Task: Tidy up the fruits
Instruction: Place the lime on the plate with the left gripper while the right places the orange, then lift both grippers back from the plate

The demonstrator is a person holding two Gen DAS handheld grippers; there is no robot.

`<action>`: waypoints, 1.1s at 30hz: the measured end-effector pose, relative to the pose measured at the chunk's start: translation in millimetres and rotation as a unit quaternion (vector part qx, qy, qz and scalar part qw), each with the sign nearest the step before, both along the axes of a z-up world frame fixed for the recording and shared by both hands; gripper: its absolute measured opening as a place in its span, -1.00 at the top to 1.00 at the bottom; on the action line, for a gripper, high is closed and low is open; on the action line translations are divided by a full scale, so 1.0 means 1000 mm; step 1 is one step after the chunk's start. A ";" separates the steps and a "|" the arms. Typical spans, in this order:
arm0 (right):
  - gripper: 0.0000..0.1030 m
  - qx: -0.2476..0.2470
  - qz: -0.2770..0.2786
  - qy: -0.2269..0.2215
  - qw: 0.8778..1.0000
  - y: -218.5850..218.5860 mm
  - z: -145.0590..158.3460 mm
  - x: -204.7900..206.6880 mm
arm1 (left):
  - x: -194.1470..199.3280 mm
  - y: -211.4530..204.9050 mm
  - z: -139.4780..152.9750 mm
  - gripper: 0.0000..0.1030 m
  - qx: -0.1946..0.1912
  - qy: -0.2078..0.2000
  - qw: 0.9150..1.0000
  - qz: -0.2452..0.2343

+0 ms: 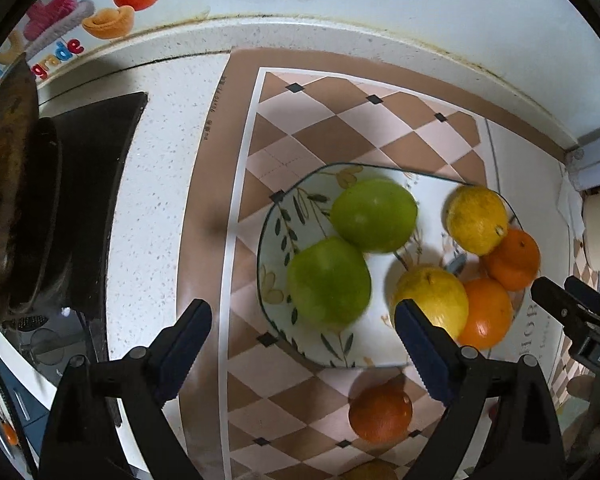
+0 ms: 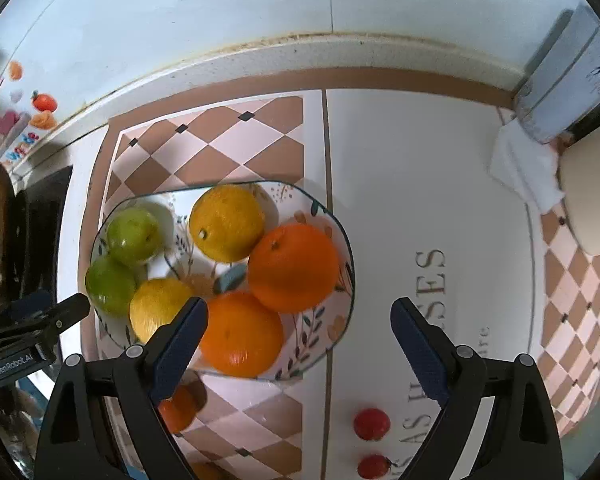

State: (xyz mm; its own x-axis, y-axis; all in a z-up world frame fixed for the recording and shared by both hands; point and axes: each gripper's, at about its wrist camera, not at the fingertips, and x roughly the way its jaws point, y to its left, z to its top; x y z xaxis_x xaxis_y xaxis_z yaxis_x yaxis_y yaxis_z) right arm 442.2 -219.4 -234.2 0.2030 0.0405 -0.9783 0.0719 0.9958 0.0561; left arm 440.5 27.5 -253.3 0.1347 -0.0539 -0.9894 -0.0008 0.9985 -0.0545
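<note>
A flower-patterned plate (image 1: 312, 188) (image 2: 320, 320) on a checkered mat holds two green apples (image 1: 374, 216) (image 1: 328, 282), two yellow citrus fruits (image 1: 476, 218) (image 1: 432, 300) and two oranges (image 1: 486, 314) (image 1: 514, 258). In the right wrist view the oranges (image 2: 294, 266) (image 2: 240, 334) lie nearest. One more orange (image 1: 380, 412) (image 2: 178, 408) lies on the mat in front of the plate. My left gripper (image 1: 302, 312) hangs open above the near green apple, its pads clear of it. My right gripper (image 2: 300, 308) is open over the plate's right rim, holding nothing.
Two small red tomatoes (image 2: 372, 424) (image 2: 374, 466) lie on the white part of the mat (image 2: 400, 184). A black stove with a pan (image 1: 40, 208) stands left. A white tissue (image 2: 524, 164) and a cream container (image 2: 592, 196) sit at the right, below the tiled wall.
</note>
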 end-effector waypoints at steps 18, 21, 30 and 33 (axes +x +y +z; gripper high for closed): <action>-0.84 -0.022 -0.002 -0.061 0.998 0.005 0.062 -0.090 | -0.083 -0.015 0.079 -0.82 0.034 -0.119 0.992 -0.010; -0.84 -0.021 -0.003 -0.081 0.997 0.003 0.080 -0.104 | -0.094 -0.018 0.094 -0.82 0.030 -0.136 0.990 -0.016; -0.84 -0.016 -0.002 -0.134 0.991 0.003 0.130 -0.153 | -0.138 -0.028 0.131 -0.82 0.020 -0.184 0.982 -0.024; -0.84 -0.017 0.001 -0.151 0.988 0.004 0.145 -0.171 | -0.155 -0.031 0.146 -0.82 0.023 -0.205 0.978 -0.028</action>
State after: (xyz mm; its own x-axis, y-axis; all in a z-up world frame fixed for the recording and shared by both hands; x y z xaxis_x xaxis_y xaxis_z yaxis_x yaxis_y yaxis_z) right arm 271.3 -215.1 -88.8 0.4867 0.0101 -0.8735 0.0542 0.9977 0.0417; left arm 285.1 -3.3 -107.7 0.5195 -0.0294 -0.8539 0.0664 0.9978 0.0061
